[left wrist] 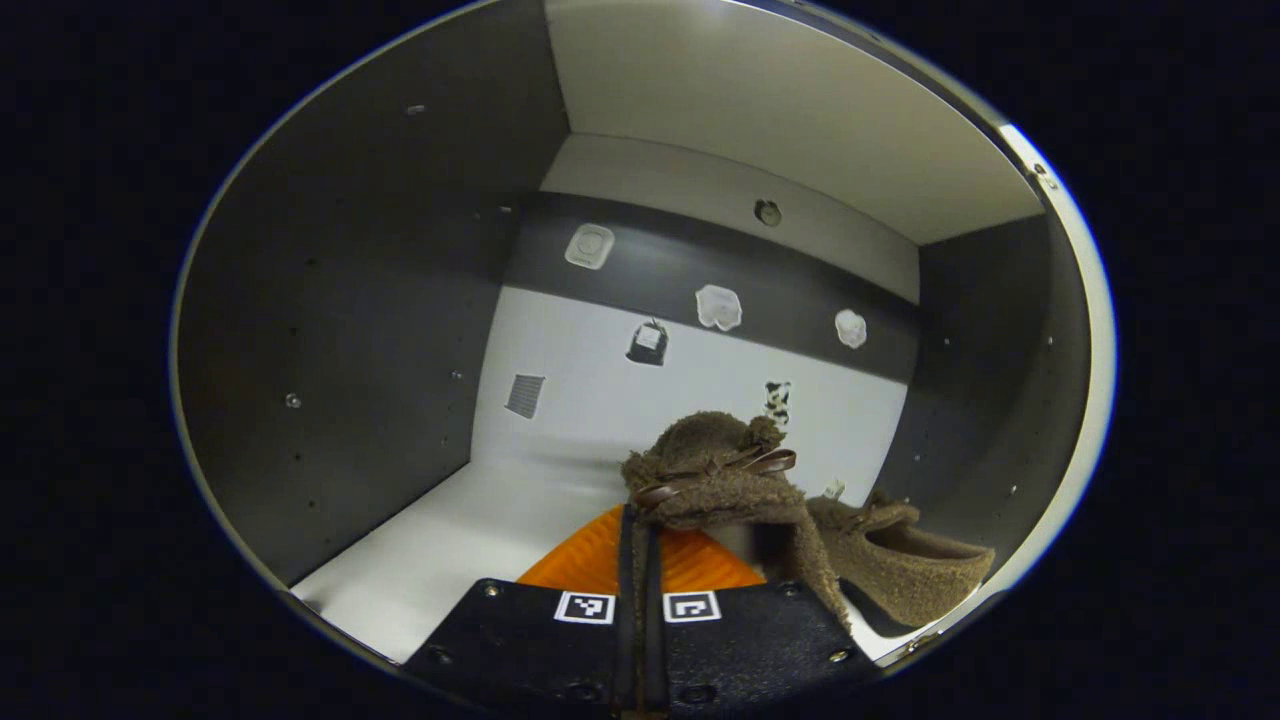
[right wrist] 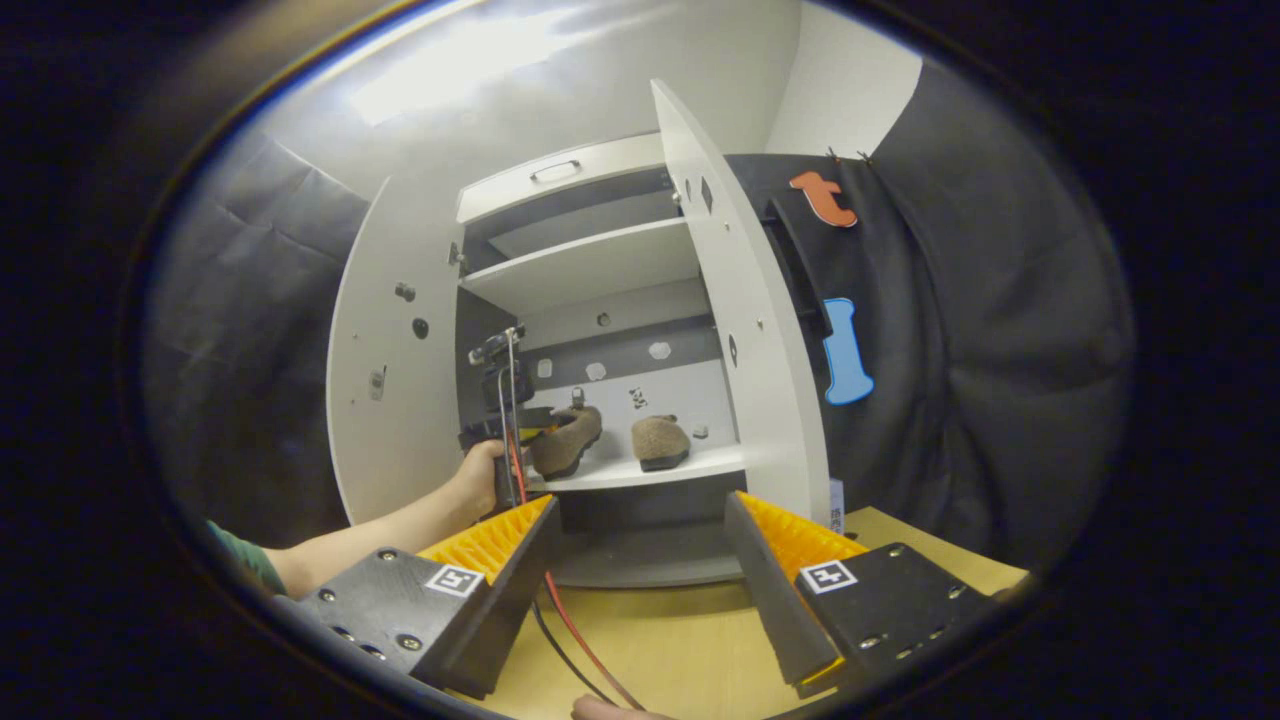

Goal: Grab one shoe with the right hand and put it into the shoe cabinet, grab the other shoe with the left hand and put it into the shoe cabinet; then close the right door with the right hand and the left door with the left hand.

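Left gripper (left wrist: 637, 560): inside the shoe cabinet (right wrist: 600, 270), fingers pressed nearly together, pinching the rim of a brown fuzzy shoe (left wrist: 715, 470) with a thin ribbon bow. Held above the white shelf (left wrist: 450, 540), toe pointing inward toward the back wall. In the right gripper view, seen farther off (right wrist: 520, 425) in a person's hand (right wrist: 478, 475), forearm reaching in from the lower left, with that shoe (right wrist: 565, 440) at its tip over the front of the shelf.

Second brown shoe (left wrist: 900, 565): resting on the same shelf, to the right of the held one, close by the cabinet's right side wall. In the right gripper view, sitting (right wrist: 660, 440) toe outward on the shelf (right wrist: 700, 462), just beside the held shoe, apart from it.

Right gripper (right wrist: 640, 580): jaws wide apart, gripping nothing, hovering over a wooden tabletop (right wrist: 650, 640) in front of the cabinet.

Left door (right wrist: 395, 400) and right door (right wrist: 750, 330): both swung open.

Red and black cables (right wrist: 560, 610): trailing from the left gripper down across the tabletop.
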The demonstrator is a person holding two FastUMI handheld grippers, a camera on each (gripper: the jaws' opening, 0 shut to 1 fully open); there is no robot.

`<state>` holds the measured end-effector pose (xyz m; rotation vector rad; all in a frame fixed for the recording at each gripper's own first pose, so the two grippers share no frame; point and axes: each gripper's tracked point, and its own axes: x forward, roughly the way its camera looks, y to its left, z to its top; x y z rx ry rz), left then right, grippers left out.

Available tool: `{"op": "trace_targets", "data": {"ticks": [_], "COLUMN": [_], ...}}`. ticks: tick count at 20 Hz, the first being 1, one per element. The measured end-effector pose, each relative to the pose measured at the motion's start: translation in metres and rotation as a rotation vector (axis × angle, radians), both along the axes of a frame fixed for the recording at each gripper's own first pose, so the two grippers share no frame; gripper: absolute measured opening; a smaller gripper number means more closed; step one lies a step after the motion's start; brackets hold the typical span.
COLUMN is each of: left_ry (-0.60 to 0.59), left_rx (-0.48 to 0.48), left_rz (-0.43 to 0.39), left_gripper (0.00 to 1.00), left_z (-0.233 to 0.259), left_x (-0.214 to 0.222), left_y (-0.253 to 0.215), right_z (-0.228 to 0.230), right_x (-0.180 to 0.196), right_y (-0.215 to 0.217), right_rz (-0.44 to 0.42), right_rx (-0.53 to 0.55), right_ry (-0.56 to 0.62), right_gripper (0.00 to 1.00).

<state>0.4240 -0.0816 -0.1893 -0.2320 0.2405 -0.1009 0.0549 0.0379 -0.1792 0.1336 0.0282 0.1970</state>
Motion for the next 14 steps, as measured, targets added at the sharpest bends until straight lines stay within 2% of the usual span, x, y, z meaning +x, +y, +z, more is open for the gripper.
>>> {"op": "trace_targets", "data": {"ticks": [2, 3, 4, 5, 7, 9, 10, 13, 14], "left_ry": [-0.017, -0.019, -0.007, 0.003, 0.021, -0.004, 0.003, 0.033, 0.042], "left_rx": [0.069, 0.086, 0.096, 0.105, 0.127, 0.121, 0.132, 0.192, 0.185], "left_rz": [-0.016, -0.013, -0.009, -0.009, -0.031, -0.046, -0.05, -0.031, -0.038], "left_gripper": [0.06, 0.15, 0.13, 0.3, 0.52, 0.54, 0.58, 0.84, 0.88], "left_z": [0.001, 0.004, 0.001, 0.001, -0.002, 0.009, 0.01, 0.009, 0.01], "left_x": [0.002, 0.004, 0.006, 0.006, 0.006, 0.004, 0.002, -0.003, -0.005], "left_y": [-0.006, -0.006, -0.006, -0.005, -0.005, -0.007, -0.007, -0.001, -0.003], "right_z": [-0.004, -0.005, -0.004, -0.002, -0.003, -0.001, -0.001, 0.006, 0.009], "right_x": [0.001, 0.0, -0.001, -0.004, -0.011, -0.017, -0.019, -0.038, -0.042], "right_y": [-0.004, -0.007, -0.011, -0.014, -0.014, -0.02, -0.025, -0.033, -0.036], "right_rz": [-0.014, -0.023, -0.035, -0.039, -0.026, -0.029, -0.04, -0.058, -0.069], "right_rx": [0.003, -0.001, 0.005, 0.012, 0.023, 0.03, 0.03, 0.046, 0.046], "right_ry": [0.009, 0.011, 0.007, 0.002, 0.006, 0.013, 0.018, 0.015, 0.011], "right_gripper": [0.97, 0.99, 0.98, 0.99, 0.99, 0.99, 0.99, 0.99, 0.99]}}
